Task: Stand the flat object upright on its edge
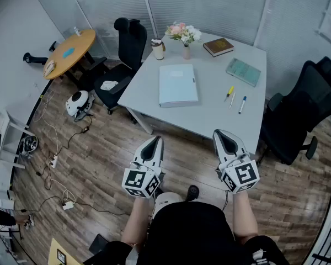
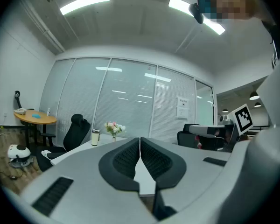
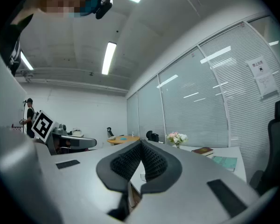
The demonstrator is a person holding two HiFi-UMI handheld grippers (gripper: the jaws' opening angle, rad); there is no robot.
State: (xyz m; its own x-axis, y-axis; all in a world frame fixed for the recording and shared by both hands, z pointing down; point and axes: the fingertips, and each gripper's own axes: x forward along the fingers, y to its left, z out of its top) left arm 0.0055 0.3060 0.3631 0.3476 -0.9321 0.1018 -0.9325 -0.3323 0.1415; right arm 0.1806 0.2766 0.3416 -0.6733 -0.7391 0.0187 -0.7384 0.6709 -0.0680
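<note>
Left tool (image 1: 154,141): ribbed black pads (image 2: 123,160) closed, empty | right tool (image 1: 221,133): same | pale rectangular folder (image 1: 178,85) flat on grey table (image 1: 215,117)

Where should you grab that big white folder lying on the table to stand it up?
Probably by its near edge, reached from the person's side. The white folder lies flat on the table, so that thin edge is closest and can be pinched and tipped up.
</note>
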